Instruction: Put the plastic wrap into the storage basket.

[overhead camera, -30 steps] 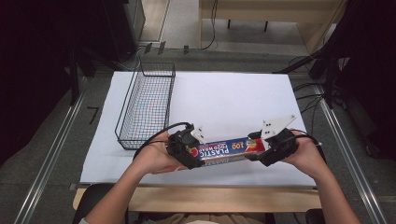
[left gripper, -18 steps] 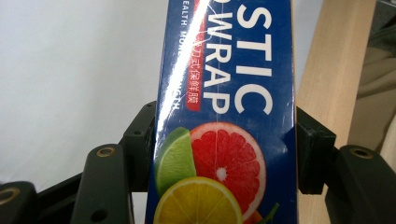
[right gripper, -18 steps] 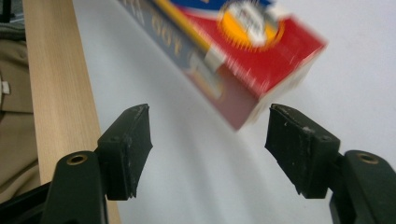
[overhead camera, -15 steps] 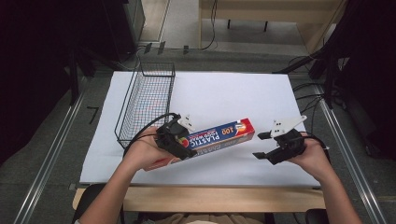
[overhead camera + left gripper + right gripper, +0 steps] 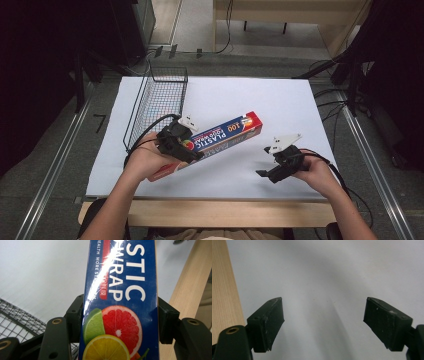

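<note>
White sheeting (image 5: 280, 100) covers the table, with dark floor and cables around it and a wire basket (image 5: 160, 102) standing at the far left. Over the near left part, the left gripper (image 5: 192, 150) pinches one end of the plastic wrap box (image 5: 225, 134), which slants away toward the middle. Well apart to the right, the right gripper (image 5: 263, 174) has just been opening; its jaws stand spread, with nothing between them.

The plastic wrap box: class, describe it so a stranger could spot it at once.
On the white table sheet, right of the wire basket, a long box juts from the left tool. It alone is blue and red, with citrus pictures.
</note>
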`<action>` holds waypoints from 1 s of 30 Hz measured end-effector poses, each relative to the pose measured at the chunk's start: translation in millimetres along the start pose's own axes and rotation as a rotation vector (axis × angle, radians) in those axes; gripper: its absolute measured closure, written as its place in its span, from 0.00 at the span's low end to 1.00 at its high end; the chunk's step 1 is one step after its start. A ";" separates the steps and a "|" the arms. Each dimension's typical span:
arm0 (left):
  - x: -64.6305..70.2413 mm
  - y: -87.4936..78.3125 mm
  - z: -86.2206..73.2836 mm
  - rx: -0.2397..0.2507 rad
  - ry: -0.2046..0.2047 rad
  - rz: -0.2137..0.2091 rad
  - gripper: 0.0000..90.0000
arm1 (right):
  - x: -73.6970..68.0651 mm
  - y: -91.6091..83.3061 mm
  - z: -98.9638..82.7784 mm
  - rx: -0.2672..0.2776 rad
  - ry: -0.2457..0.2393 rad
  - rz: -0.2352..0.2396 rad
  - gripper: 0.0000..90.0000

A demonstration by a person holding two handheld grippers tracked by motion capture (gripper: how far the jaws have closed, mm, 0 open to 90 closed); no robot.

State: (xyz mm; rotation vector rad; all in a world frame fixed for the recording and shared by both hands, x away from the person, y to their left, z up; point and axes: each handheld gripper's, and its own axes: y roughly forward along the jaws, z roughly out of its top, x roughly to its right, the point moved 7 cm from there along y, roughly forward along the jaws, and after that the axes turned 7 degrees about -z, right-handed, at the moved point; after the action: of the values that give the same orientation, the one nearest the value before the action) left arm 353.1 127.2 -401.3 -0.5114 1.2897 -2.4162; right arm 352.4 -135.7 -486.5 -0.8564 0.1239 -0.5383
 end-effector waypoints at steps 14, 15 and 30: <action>-20.7 -12.0 2.8 0.017 -0.100 0.079 0.44 | 1.4 15.3 1.9 0.001 -0.017 -0.016 0.19; -23.1 -12.9 2.6 0.018 -0.110 0.082 0.44 | 0.7 16.0 1.7 -0.004 -0.015 -0.010 0.19; -55.9 -24.6 16.0 0.038 -0.209 0.158 0.44 | 5.8 18.8 0.2 -0.011 -0.013 -0.049 0.21</action>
State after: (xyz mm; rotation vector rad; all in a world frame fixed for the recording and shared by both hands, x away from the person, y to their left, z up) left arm 406.0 154.7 -380.6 -0.6087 1.1484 -2.1891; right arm 364.9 -128.5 -499.8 -0.8756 0.0947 -0.5784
